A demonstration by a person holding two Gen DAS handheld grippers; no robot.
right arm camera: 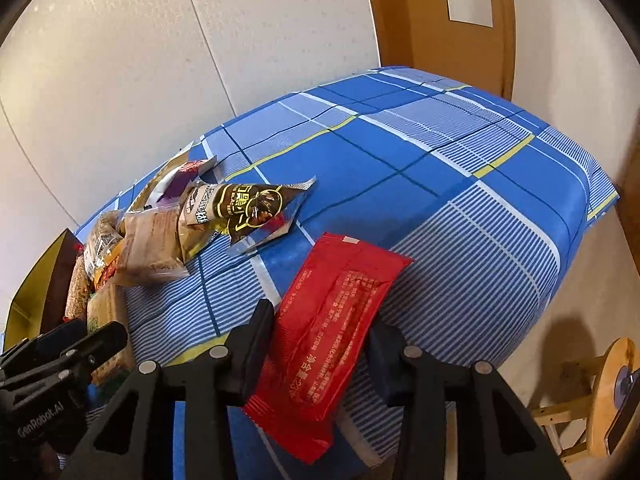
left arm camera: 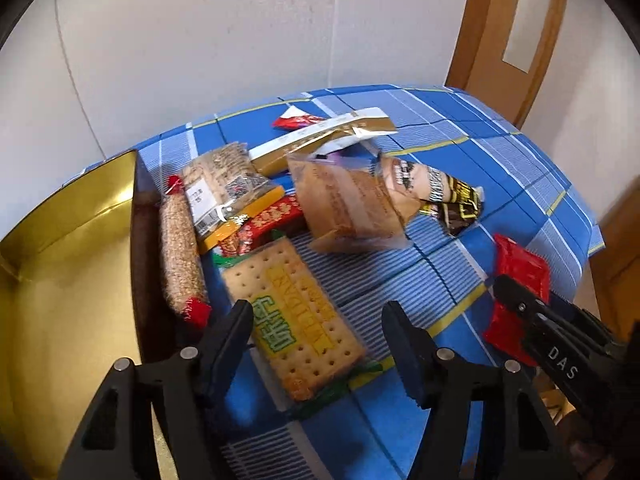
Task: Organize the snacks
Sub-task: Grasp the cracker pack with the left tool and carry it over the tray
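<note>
A: The left black two-finger gripper (left arm camera: 316,328) hangs with its jaws apart over the flat cracker packet with green and yellow lettering (left arm camera: 298,322). The packet lies between the two fingers on the blue checked cloth (left arm camera: 460,168), and neither pad presses on it, so nothing is held there

B: And the right black two-finger gripper (right arm camera: 320,344)?

A: Its fingers stand on either side of the flat red foil snack packet (right arm camera: 332,320). The left finger sits right against the packet's edge; whether both pads actually pinch it I cannot tell. The near end of the packet reaches back between the fingers, and its far end points away over the cloth

B: Where are the other snacks?

A: In a loose heap further along the cloth, toward the white wall (left arm camera: 200,40). Seen from the left wrist: a long sesame roll with red ends (left arm camera: 182,252) lies just beside the open gold tin box (left arm camera: 60,280), touching its dark outer wall. Next to it is a clear bag of grain bars (left arm camera: 224,188), a red and gold patterned packet (left arm camera: 272,220) partly under it, a clear-wrapped brown cake (left arm camera: 348,204), a brown and black nut pouch (left arm camera: 436,192) and a long gold and white packet (left arm camera: 320,140)

B: Is the tin holding anything?

A: The part of its inside that shows is bare gold
</note>
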